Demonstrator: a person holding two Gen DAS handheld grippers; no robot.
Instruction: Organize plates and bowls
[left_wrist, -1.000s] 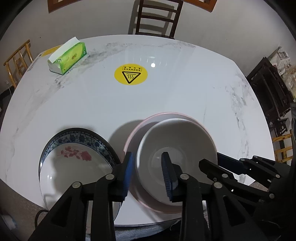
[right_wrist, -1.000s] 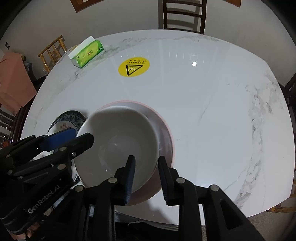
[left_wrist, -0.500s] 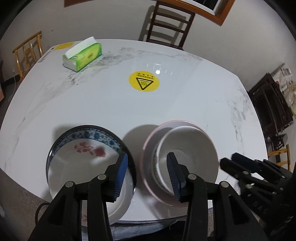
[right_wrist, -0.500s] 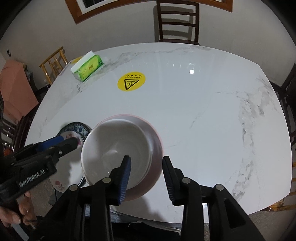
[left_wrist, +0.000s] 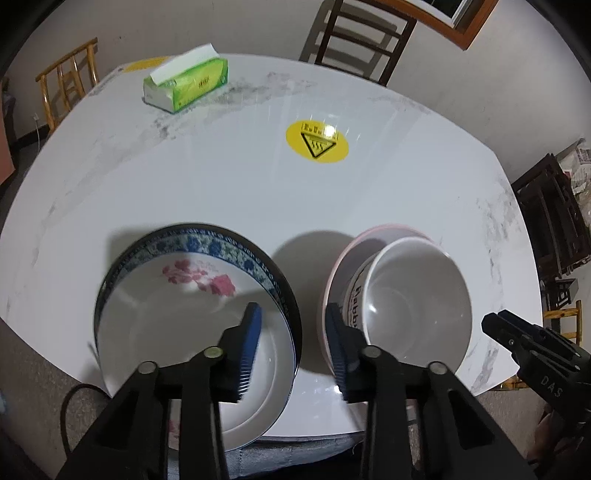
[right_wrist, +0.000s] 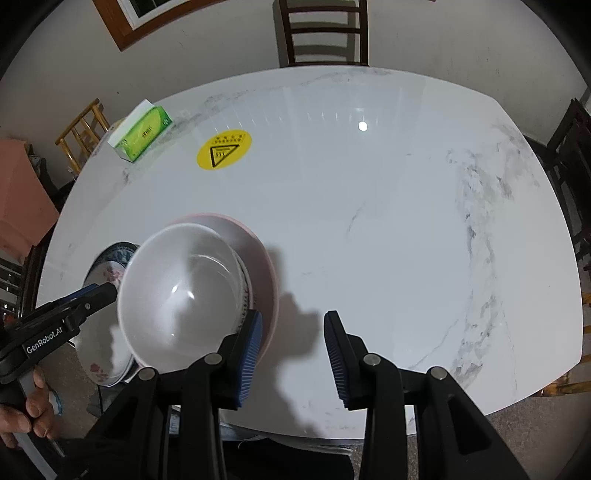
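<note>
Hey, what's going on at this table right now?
A person is sorting dishes on a white marble table with two handheld grippers. A white bowl sits in a pink plate, and beside it a flowered plate rests on a blue-rimmed plate. Neither gripper holds anything: the left gripper hangs over the gap between the stacks, its jaws closing on nothing, and the right gripper hovers open beside the bowl.
</note>
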